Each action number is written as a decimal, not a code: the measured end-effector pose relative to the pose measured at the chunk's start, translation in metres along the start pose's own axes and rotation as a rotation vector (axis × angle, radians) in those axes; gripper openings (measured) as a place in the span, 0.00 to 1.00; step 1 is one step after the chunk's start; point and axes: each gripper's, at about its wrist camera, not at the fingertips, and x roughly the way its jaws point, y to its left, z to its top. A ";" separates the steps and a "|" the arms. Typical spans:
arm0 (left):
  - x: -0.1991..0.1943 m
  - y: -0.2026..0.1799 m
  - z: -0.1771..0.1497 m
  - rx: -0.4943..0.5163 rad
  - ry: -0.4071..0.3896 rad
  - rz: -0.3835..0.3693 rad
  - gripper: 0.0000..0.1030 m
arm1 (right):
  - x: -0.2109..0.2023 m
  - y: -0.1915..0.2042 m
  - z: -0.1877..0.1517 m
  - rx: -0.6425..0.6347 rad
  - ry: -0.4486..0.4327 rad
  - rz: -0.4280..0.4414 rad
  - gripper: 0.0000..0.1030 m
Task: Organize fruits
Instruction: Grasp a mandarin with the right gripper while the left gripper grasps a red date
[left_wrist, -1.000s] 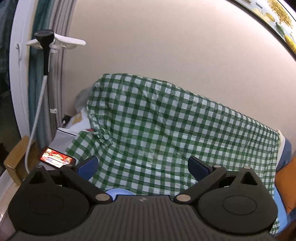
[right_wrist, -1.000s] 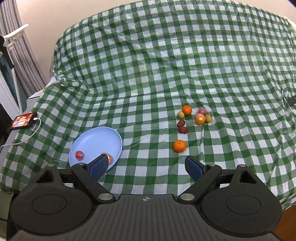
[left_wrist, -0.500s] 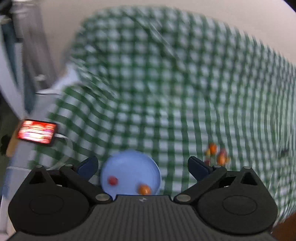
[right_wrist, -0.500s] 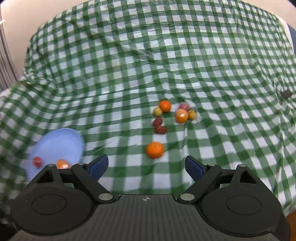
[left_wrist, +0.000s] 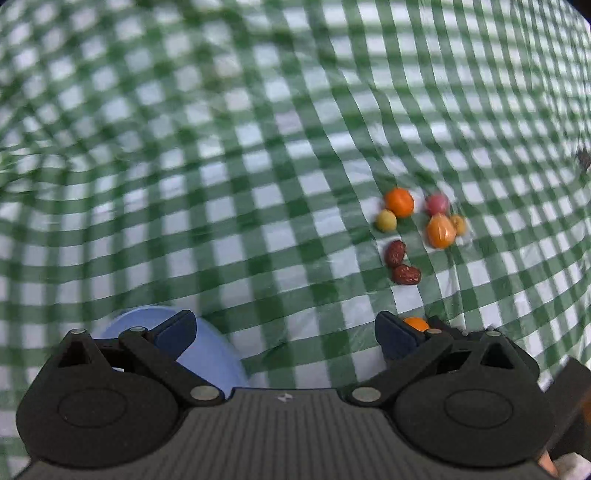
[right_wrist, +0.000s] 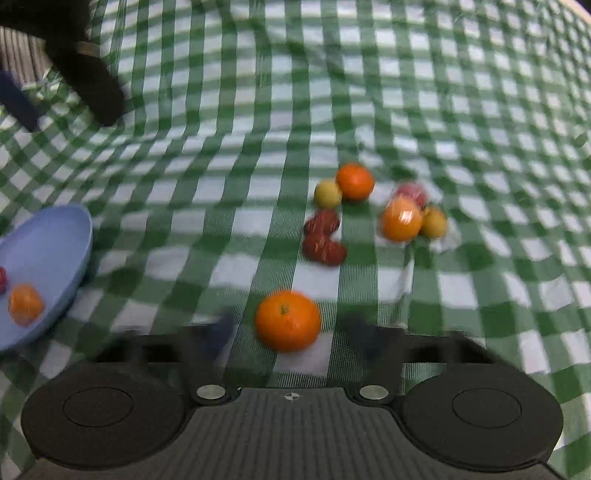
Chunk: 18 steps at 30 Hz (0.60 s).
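Note:
On the green checked cloth (right_wrist: 258, 110) a lone orange (right_wrist: 288, 320) lies between the blurred fingers of my right gripper (right_wrist: 290, 332). Its jaws are closing, and a small gap still shows on each side of the fruit. Beyond it lie two red dates (right_wrist: 323, 240), an orange (right_wrist: 354, 181), a yellow fruit (right_wrist: 327, 193), a wrapped orange (right_wrist: 402, 221) and a pink fruit (right_wrist: 412, 192). The blue plate (right_wrist: 55, 240) at the left holds an orange fruit (right_wrist: 26, 304). My left gripper (left_wrist: 284, 330) hangs open over the cloth beside the plate (left_wrist: 210, 354), holding nothing.
The left gripper's black body (right_wrist: 88, 85) reaches in at the top left of the right wrist view. The fruit cluster (left_wrist: 417, 229) sits right of centre in the left wrist view. Wrinkled checked cloth spreads all around.
The left view swung down from the wall onto the cloth, plate and fruits. The right gripper dropped close to the lone orange and its jaws narrowed around it.

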 end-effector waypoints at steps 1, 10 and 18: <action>0.011 -0.004 0.003 0.000 0.010 0.001 1.00 | -0.001 0.000 -0.001 -0.016 -0.017 -0.009 0.37; 0.095 -0.060 0.029 -0.047 0.086 -0.141 1.00 | 0.006 -0.069 0.006 0.222 -0.043 -0.366 0.37; 0.128 -0.092 0.040 -0.106 0.106 -0.123 0.88 | 0.015 -0.073 0.005 0.241 -0.056 -0.402 0.39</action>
